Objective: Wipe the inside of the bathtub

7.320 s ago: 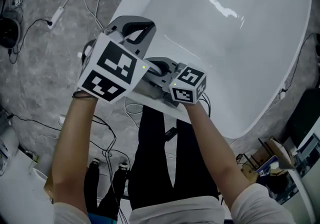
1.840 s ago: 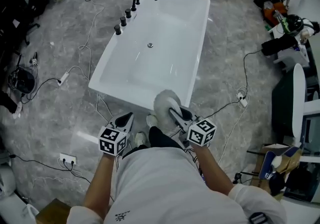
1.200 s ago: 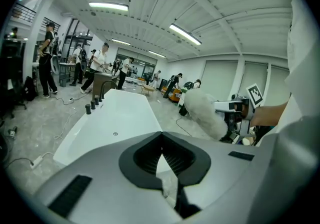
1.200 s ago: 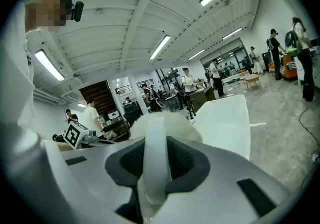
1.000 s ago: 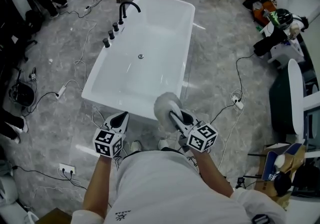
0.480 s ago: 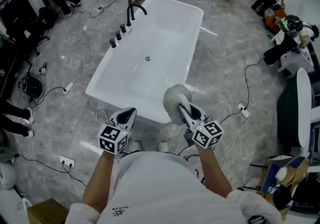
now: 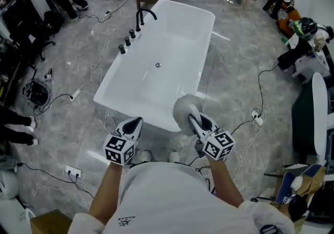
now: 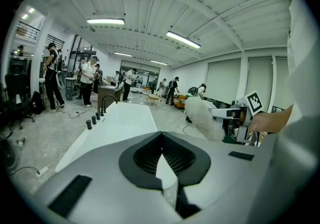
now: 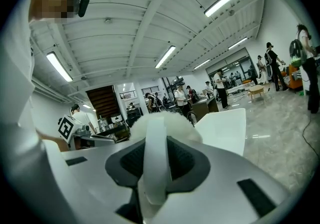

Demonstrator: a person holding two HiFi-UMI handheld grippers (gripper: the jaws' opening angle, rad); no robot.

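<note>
Near bathtub (image 7: 116, 77) (drain (image 7: 157, 65) in floor), right gripper (image 7: 194, 120) jaws clamped on fluffy duster (image 7: 183, 110), left gripper (image 7: 135, 123) jaws together, empty.

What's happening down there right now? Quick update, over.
Left claw shut, empty. Right claw gripping fluffy duster. Duster outside the bathtub, near its end. Floor cables underfoot.

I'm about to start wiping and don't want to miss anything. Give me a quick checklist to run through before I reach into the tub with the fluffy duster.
1. Right tongs clamped on the handle of the fluffy white duster: ok.
2. Left tongs closed with nothing between them: ok.
3. Duster touching the inside of the white rectangular bathtub: not ok, it is held up at the near end.
4. Black curved faucet out of the way: ok, on the far left rim.
5. Floor cables away from your feet: cannot tell.
</note>
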